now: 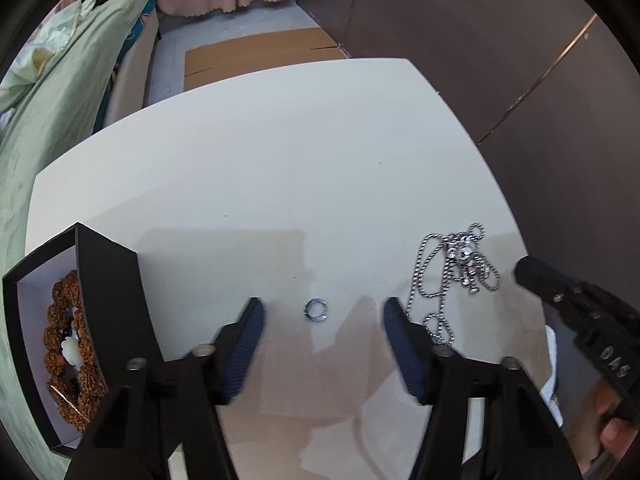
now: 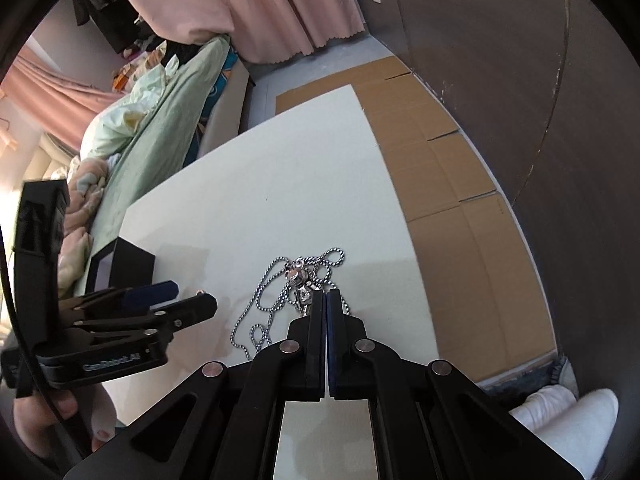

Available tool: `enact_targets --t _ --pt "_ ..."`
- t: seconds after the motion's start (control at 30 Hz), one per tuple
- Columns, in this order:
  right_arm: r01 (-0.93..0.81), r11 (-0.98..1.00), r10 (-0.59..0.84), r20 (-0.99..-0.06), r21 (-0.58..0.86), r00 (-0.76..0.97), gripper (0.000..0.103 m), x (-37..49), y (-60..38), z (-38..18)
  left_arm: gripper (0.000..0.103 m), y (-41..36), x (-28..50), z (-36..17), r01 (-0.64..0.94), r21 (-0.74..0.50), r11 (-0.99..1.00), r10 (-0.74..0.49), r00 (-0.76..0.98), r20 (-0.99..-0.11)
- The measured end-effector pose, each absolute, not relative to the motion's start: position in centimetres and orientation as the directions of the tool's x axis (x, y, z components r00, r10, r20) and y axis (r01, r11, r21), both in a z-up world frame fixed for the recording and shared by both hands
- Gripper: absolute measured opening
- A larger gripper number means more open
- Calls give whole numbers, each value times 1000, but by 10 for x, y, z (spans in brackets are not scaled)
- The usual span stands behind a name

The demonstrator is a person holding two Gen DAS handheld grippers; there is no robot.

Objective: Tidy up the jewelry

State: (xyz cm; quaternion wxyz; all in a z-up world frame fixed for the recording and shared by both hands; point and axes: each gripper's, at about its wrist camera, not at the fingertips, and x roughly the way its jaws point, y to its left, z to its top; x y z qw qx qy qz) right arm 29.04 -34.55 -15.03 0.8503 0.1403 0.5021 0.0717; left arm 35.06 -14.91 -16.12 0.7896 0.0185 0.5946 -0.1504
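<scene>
1. A small silver ring [image 1: 315, 310] lies flat on the white table [image 1: 280, 152], between the two blue-padded fingertips [image 1: 250, 340] of the left gripper [image 1: 318, 320] and touching neither.
2. The left gripper stands wide open, one finger to each side of the ring, low over the tabletop.
3. To the right of the ring, a silver ball-chain necklace [image 1: 448, 280] lies in loose loops on the table, with a small bear-shaped pendant [image 1: 466, 258] resting among the loops.
4. The right gripper [image 2: 325, 300] has its fingers pressed together with no gap visible. The tips sit at the near side of the necklace's pendant [image 2: 302, 284]; whether any chain is pinched between them cannot be told.
5. At the left edge of the table sits an open black box [image 1: 108, 300] with a pale lining. Inside it lies a bracelet of brown, rough-textured beads [image 1: 66, 344] with a white piece among them.
6. Beyond the table, flattened cardboard [image 2: 440, 168] covers the floor beside a dark brown wall.
7. A bed with pale green bedding [image 2: 160, 120] runs along the table's left side, and pink curtains [image 2: 288, 4] hang behind it.
</scene>
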Motion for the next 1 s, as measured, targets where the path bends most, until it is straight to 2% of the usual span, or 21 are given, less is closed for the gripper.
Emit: enact_targets --t 0.03,0.23,0.27,0.33,0.4,0.47,0.53,1.0 --pt "24 949 262 -832 314 488 1 291 -347 -149 42 -150 351 -163 262 -139 955 -205 245 -948" --pt "47 948 253 -831 316 496 1 291 -352 -146 28 -161 349 -165 292 -27 956 -116 294 -949" --pt "47 948 251 -832 313 495 1 290 -352 -146 20 -162 347 -165 302 -21 953 -116 299 -947" --pt "46 949 251 -836 312 487 2 293 -351 -146 12 -165 345 -166 312 -15 950 -113 297 -948" --pt "47 947 260 -843 319 472 6 296 -349 -148 12 -165 345 -166 312 -10 950 -106 292 -951" --pt "44 946 267 -846 322 461 24 300 -346 -150 11 -161 345 -165 309 -20 951 -113 288 -951" --pt "31 947 269 -845 318 463 34 302 -343 -148 11 -158 345 -163 303 -24 953 -117 291 -950" --pt "-50 977 210 -901 207 379 34 331 -305 -161 11 -116 346 -130 236 -49 970 -132 347 -929"
